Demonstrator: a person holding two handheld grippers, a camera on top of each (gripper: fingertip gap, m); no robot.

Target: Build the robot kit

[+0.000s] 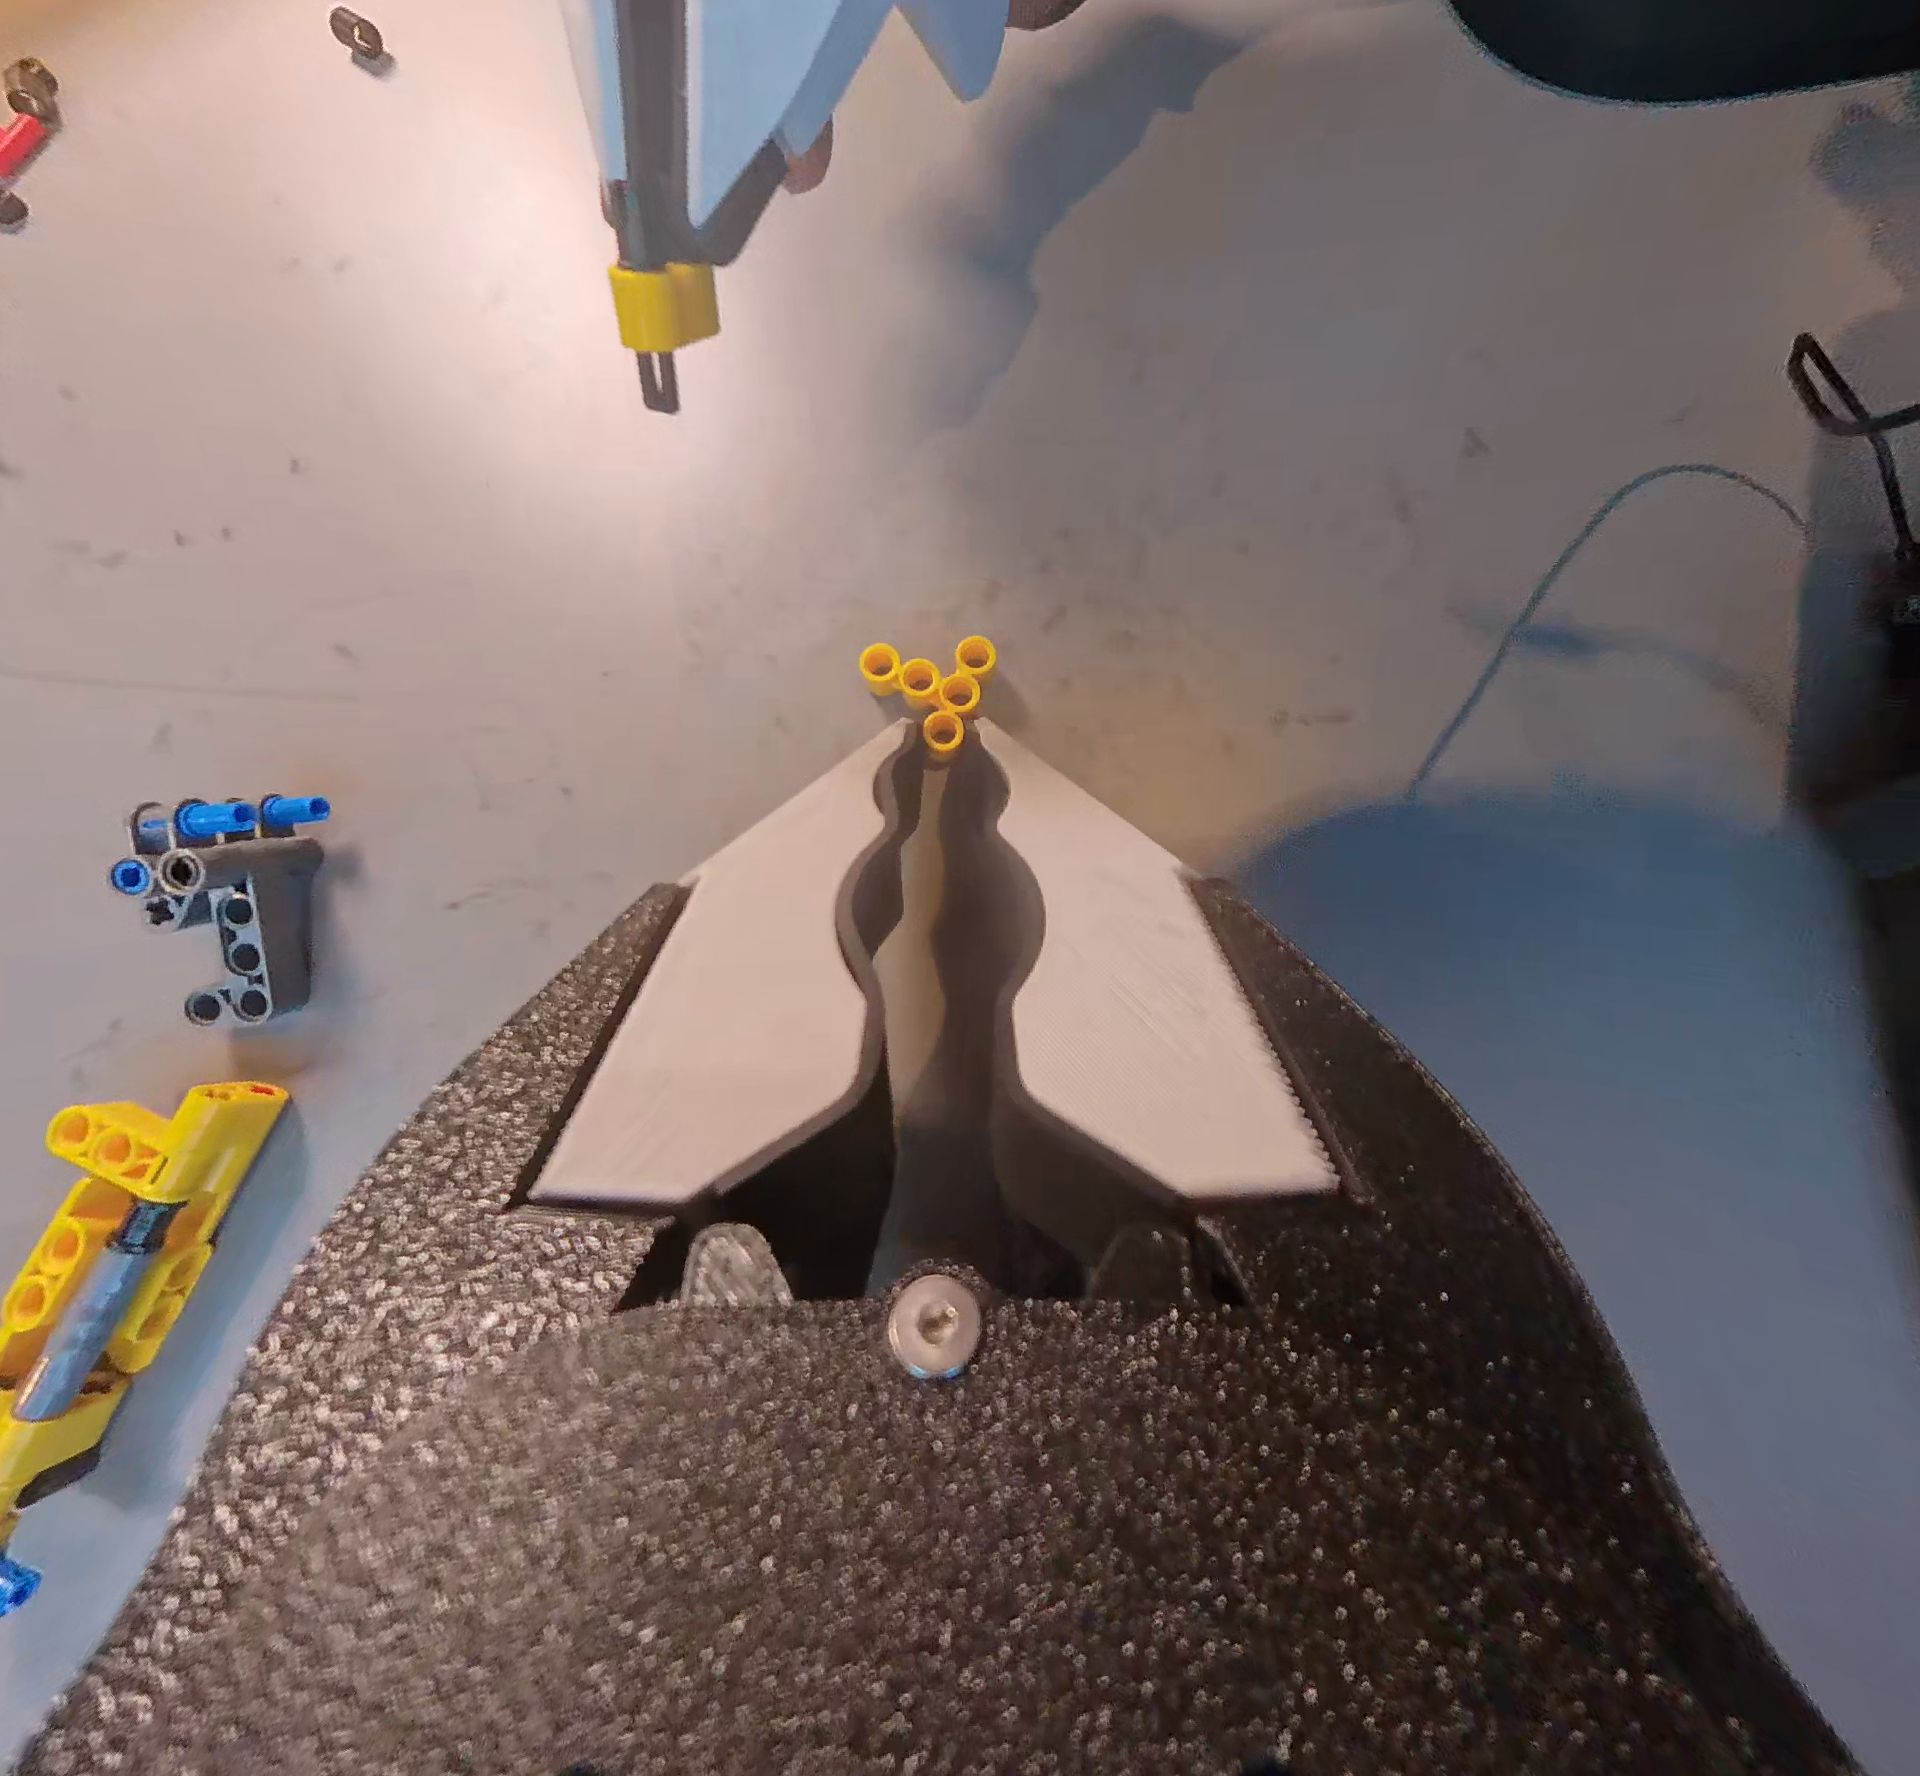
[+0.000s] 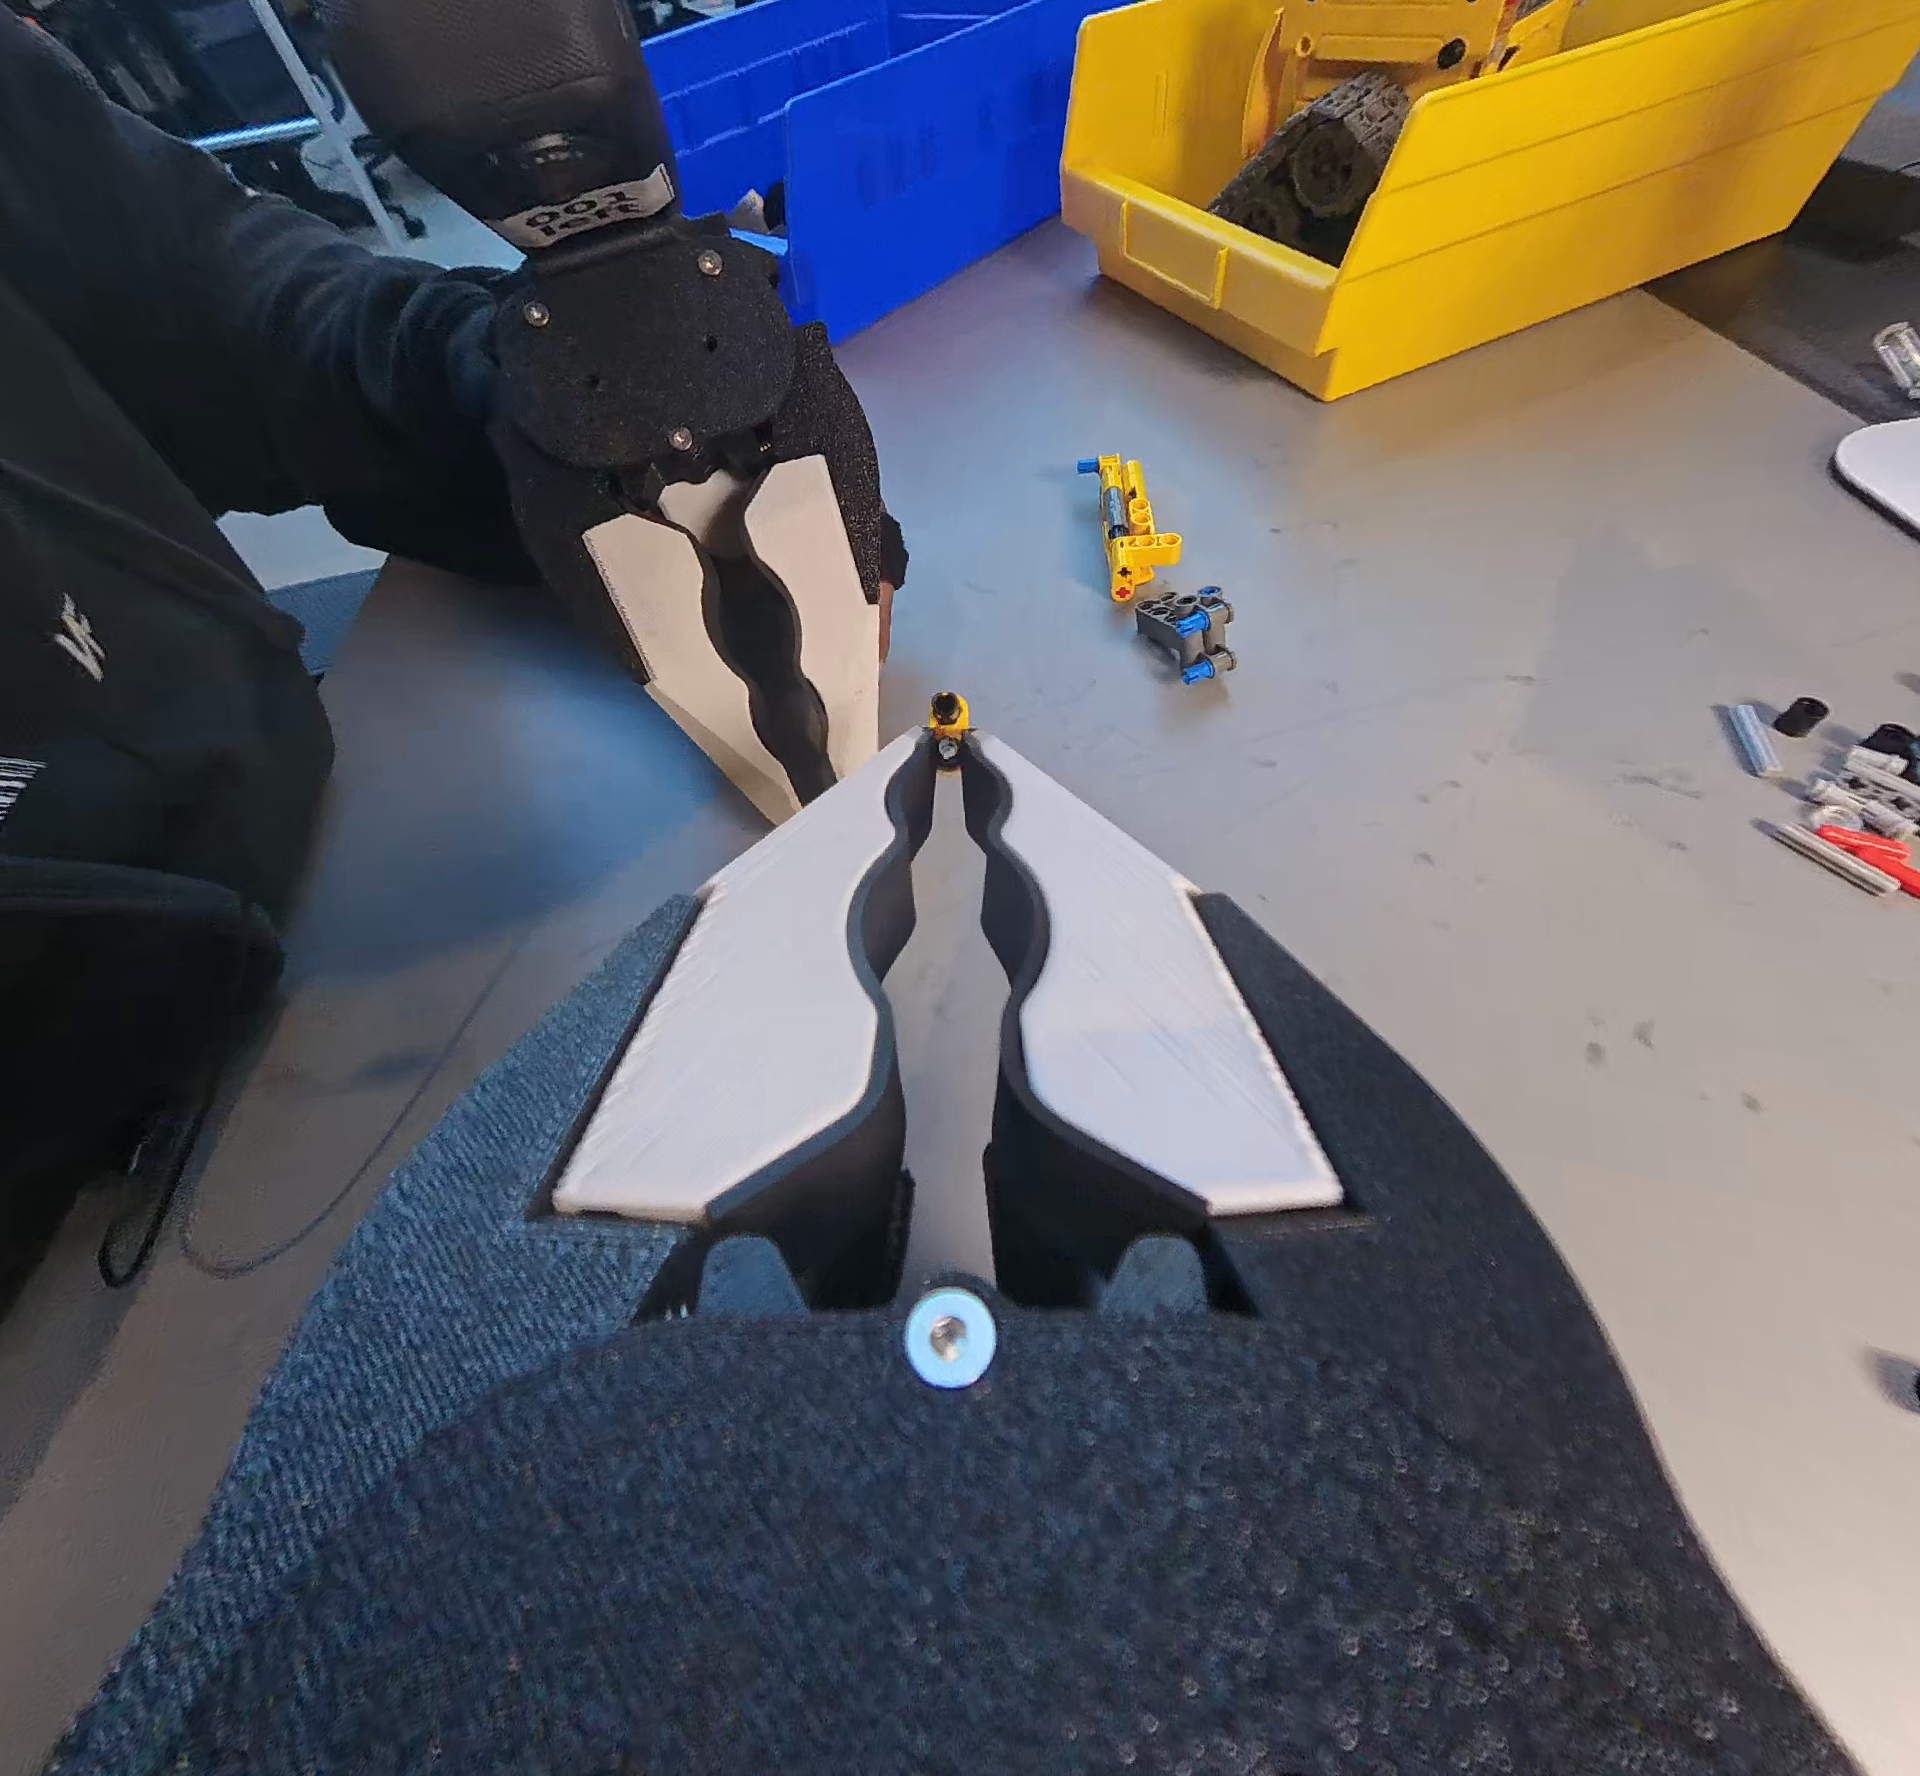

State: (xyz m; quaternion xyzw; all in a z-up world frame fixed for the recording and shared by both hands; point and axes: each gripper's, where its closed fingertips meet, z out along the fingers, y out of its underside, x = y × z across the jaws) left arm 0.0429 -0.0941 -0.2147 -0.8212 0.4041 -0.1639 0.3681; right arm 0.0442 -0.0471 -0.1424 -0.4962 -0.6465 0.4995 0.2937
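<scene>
Firmly, both claws (left point(image 1: 943, 737), right point(image 2: 948, 747)) pinch yellow pieces.

**Writing in view**

A white label with dark printed characters wraps the neck of the left hand-held gripper point(image 2: 805, 770), just above its black body. A small white mark sits on the person's black garment point(image 2: 83, 646) at the left edge. Their wording is left out here; nothing else bears legible writing.

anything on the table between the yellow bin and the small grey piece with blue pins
Yes: in the right wrist view a yellow beam assembly lies between the yellow bin and the grey piece.
</scene>
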